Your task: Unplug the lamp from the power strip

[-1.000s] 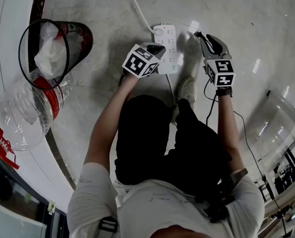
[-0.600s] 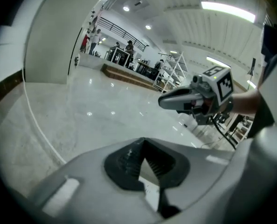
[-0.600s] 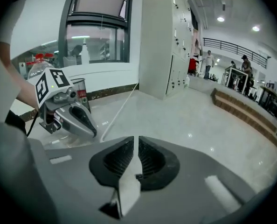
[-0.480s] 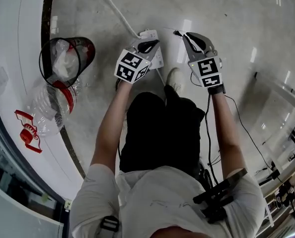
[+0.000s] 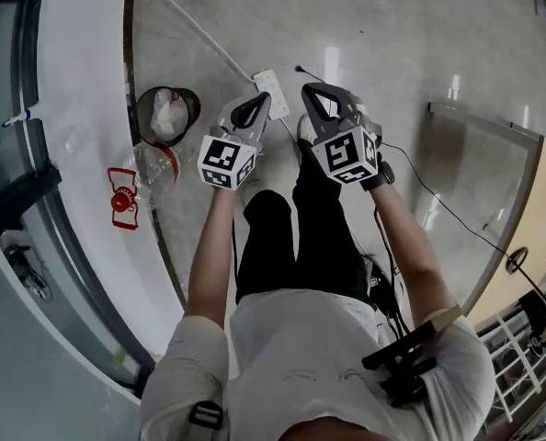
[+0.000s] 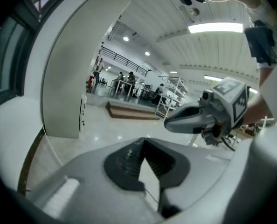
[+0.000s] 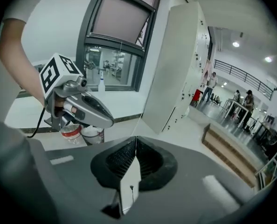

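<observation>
The white power strip (image 5: 270, 84) lies on the pale floor far below, its white cord (image 5: 190, 28) running up-left. A small black plug end (image 5: 298, 67) on a thin dark cord lies on the floor just right of the strip, apart from it. Both grippers are held high above the floor, side by side. My left gripper (image 5: 260, 100) is shut and empty, its pads (image 6: 129, 158) meeting at the tip. My right gripper (image 5: 307, 93) has just been closing; its jaws meet with nothing between them (image 7: 135, 140). Each gripper shows in the other's view (image 6: 194, 120) (image 7: 85, 108).
A black mesh waste basket (image 5: 167, 113), a big plastic water bottle (image 5: 153, 163) and a red handle piece (image 5: 121, 198) sit by the white wall ledge at left. A thin black cable (image 5: 438, 205) trails over the floor at right toward a wooden edge (image 5: 530, 237). Distant people stand in the hall.
The person has risen from a crouch; both grippers went up away from the power strip, which now looks small and far. The right jaws went from open to shut.
</observation>
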`<state>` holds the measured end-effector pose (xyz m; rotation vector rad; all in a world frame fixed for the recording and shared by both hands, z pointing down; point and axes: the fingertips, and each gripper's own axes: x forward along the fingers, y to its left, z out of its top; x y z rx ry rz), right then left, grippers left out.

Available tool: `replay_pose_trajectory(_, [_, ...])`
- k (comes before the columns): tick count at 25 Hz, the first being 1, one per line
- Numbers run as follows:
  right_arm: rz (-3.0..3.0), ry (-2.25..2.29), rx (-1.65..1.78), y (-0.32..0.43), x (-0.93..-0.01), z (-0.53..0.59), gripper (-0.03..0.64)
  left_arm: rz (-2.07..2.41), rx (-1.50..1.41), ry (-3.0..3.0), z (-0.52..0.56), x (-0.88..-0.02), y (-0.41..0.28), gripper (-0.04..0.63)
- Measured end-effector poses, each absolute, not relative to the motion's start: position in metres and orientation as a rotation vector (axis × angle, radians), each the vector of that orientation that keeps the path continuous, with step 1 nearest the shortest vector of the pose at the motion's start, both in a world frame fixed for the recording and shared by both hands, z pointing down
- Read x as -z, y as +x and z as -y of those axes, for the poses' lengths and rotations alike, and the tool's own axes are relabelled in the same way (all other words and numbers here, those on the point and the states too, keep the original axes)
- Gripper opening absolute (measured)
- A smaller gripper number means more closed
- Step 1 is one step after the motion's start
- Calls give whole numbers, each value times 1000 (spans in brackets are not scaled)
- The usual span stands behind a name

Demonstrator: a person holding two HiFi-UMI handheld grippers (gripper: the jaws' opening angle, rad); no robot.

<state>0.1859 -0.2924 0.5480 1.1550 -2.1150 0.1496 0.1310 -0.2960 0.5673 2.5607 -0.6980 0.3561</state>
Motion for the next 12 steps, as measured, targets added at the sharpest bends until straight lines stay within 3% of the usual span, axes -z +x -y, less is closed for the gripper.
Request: replay_pose_trajectory(12, [2240,1597,-133,83,-251,196,9,764,-140,2820,208,-259,31,2])
